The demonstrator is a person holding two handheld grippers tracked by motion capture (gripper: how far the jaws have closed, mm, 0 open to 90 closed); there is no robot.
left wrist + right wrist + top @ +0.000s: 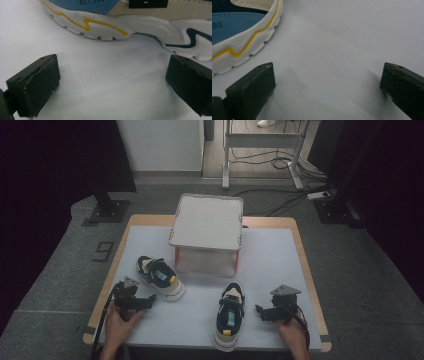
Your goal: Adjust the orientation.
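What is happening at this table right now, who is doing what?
A person sits at the table with a two-jaw gripper in each hand. Both grippers are open and hold nothing. The left gripper rests just beside the left sneaker, and the right gripper is near the right sneaker, not touching it. Both sneakers stand on the table in front of a shoe box, whose lid lies slightly askew on top. No grasp has begun yet.
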